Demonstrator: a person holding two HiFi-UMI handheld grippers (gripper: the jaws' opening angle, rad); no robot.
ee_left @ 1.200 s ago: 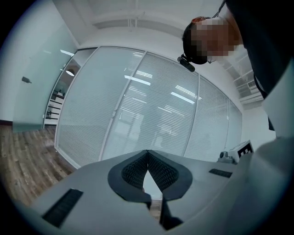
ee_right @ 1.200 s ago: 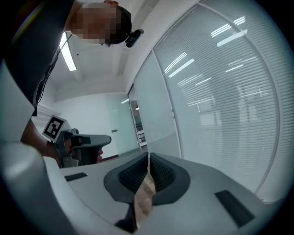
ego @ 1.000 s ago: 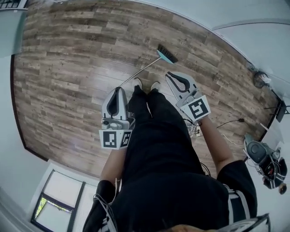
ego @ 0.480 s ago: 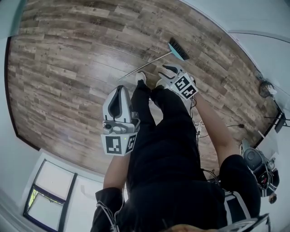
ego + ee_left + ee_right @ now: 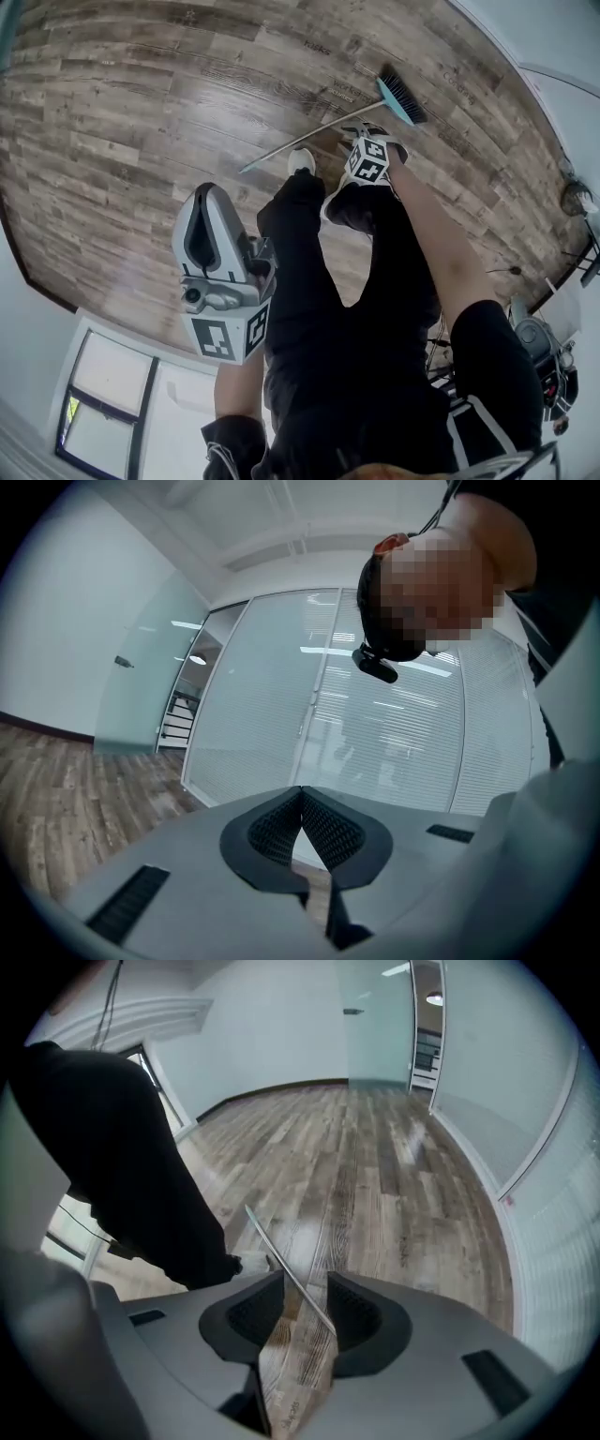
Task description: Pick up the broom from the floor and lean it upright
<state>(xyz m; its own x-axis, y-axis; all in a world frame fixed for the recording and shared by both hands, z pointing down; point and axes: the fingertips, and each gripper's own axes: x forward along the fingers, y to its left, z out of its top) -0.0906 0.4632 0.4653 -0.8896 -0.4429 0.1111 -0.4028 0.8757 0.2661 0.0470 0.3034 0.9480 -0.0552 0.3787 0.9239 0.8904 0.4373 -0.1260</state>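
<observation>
Broom (image 5: 401, 98): lay flat on wood-plank floor (image 5: 141, 112); teal head, thin handle (image 5: 291, 148) partly hidden by right gripper (image 5: 373, 131).
Right gripper: jaws were opening astride broom's handle.
Left gripper (image 5: 202, 199): jaws met, empty, well apart from broom.

Counts. Broom with teal head and thin metal handle (image 5: 401, 99): one. Grey two-finger grippers: two, left gripper (image 5: 302, 803) and right gripper (image 5: 305, 1309), the right gripper's fingers opening with the broom handle between them. White shoe (image 5: 301, 160) in view: one. Person in black clothing (image 5: 356, 375): one.
</observation>
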